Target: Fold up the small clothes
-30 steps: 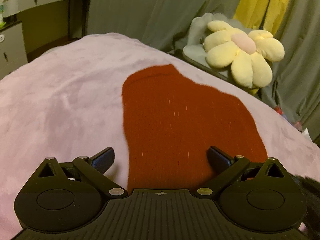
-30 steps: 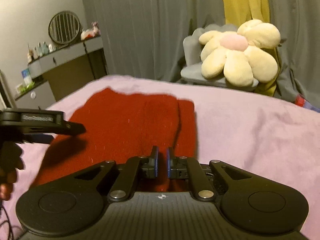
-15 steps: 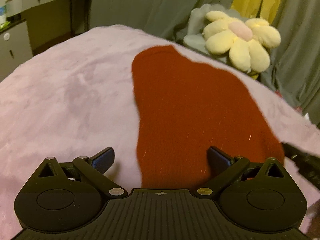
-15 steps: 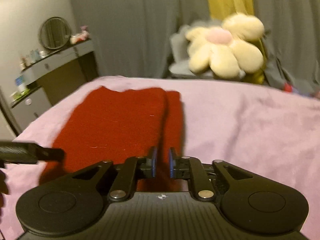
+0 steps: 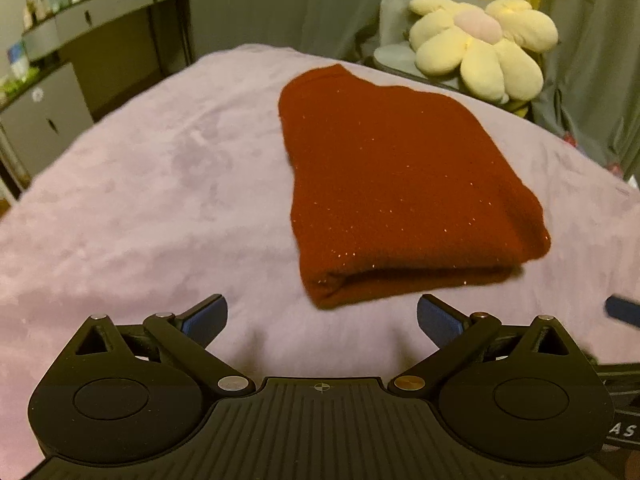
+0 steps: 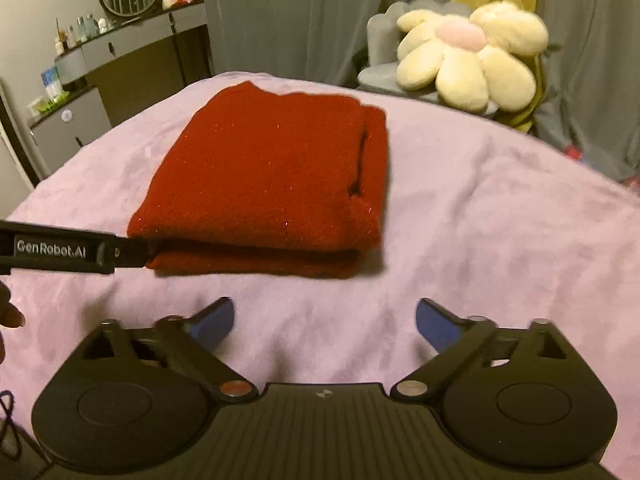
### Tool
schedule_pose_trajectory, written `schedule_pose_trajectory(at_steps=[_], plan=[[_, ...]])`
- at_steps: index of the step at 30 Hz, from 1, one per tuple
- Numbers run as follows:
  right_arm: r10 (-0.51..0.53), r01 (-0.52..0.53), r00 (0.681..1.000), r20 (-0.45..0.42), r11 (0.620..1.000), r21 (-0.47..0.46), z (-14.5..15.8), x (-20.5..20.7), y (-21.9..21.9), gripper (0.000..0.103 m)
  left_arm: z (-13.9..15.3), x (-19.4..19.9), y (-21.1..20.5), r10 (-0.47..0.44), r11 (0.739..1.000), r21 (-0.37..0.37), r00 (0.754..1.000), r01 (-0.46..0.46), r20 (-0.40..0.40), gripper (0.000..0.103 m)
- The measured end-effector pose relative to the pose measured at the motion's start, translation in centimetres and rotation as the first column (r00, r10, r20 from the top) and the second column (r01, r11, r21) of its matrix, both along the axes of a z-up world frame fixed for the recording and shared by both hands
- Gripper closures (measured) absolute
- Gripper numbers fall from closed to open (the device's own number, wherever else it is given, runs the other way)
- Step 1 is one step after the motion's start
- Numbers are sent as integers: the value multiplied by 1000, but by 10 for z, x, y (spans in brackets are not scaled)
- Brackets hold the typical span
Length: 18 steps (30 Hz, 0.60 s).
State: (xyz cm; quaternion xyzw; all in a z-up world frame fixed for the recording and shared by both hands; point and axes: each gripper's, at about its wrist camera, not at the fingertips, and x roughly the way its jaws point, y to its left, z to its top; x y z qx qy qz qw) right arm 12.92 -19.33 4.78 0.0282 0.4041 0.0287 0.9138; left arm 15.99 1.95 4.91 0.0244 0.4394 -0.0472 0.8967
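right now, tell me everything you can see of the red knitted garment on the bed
The red knitted garment is dark red, soft-looking knit flecked with tiny glittery specks. It lies folded into a thick, roughly rectangular bundle, flat on the pink plush bed cover. Stacked layers show at its near edge, and in the right wrist view a narrow folded strip runs along its right side. Neither set of tongs touches it: both stand open over bare cover in front of it.

White lettering "GenRobot.AI" is showing on the left gripper (image 6: pixel 132 252), sitting off to the right gripper's (image 6: pixel 325 320) left finger side.
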Motion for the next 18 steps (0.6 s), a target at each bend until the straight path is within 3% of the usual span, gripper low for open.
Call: schedule_pose_trajectory(at_steps=[3, 9, 12, 18], plan=[[-13, 12, 1000, -12, 1000, -9, 13, -7, 3, 4, 10, -8, -3, 13, 999, 37, 1000, -13, -4, 0], [-70, 65, 990, -121, 997, -40, 21, -3, 8, 4, 19, -18, -3, 17, 996, 86, 1000, -15, -17, 0], [-83, 84, 991, -108, 996, 6, 27, -6, 4, 4, 22, -19, 0, 32, 995, 100, 999, -30, -18, 0], [-69, 66, 992, -102, 997, -28, 37, -2, 8, 4, 31, -16, 5, 43, 996, 76, 999, -41, -31, 0]])
